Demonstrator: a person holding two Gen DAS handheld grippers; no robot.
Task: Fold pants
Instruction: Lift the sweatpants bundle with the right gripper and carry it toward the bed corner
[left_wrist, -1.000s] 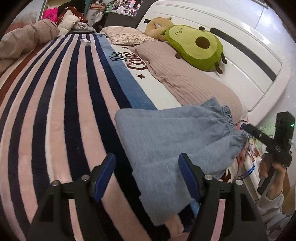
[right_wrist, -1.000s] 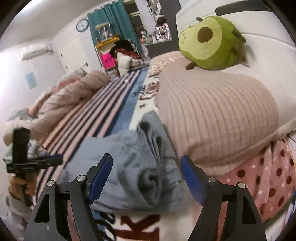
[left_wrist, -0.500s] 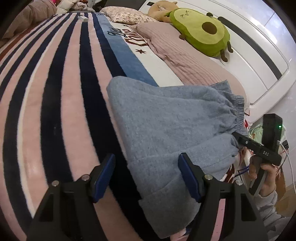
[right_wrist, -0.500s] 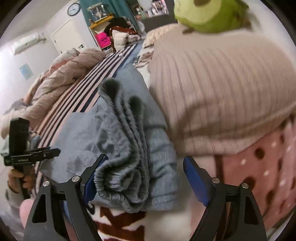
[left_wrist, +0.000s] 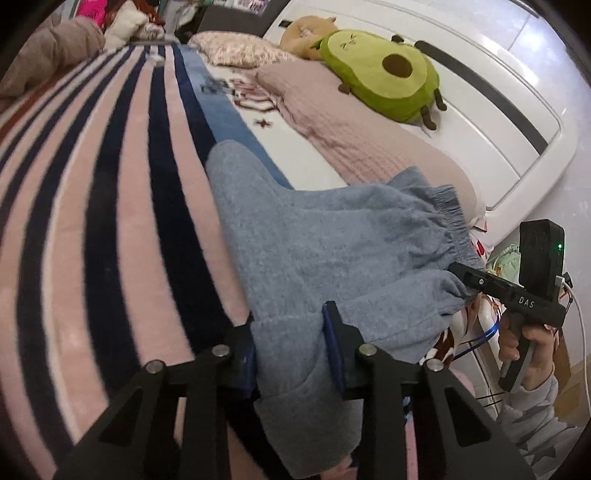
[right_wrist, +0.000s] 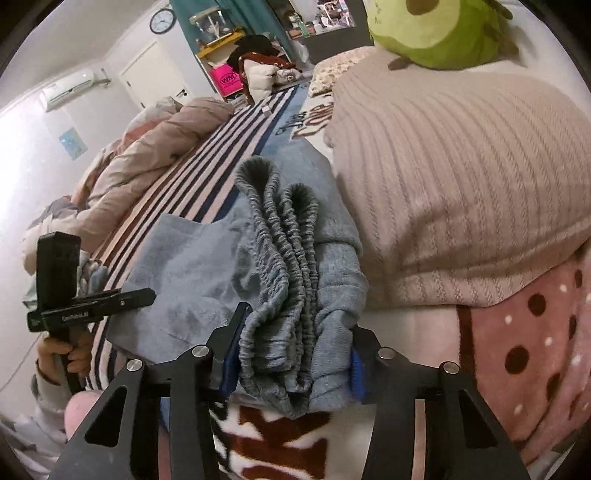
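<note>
Grey-blue fleece pants (left_wrist: 332, 236) lie folded on the striped bed blanket. In the left wrist view my left gripper (left_wrist: 291, 354) is closed on the near hem edge of the pants. In the right wrist view my right gripper (right_wrist: 295, 358) is closed on the bunched elastic waistband (right_wrist: 284, 258) at the bed's edge. The right gripper also shows in the left wrist view (left_wrist: 461, 273) against the waistband end. The left gripper shows in the right wrist view (right_wrist: 147, 295) at the far edge of the pants (right_wrist: 192, 266).
A pink ribbed pillow (right_wrist: 461, 177) lies right beside the waistband, with a green avocado plush (left_wrist: 380, 81) on it against the white headboard (left_wrist: 517, 110). A crumpled beige duvet (right_wrist: 147, 162) sits far across the striped blanket (left_wrist: 92, 221). A dotted pink cover (right_wrist: 528, 343) hangs at the bed's side.
Both grippers have moved in onto the pants and closed from wide open: the left on the hem edge, the right on the waistband.
</note>
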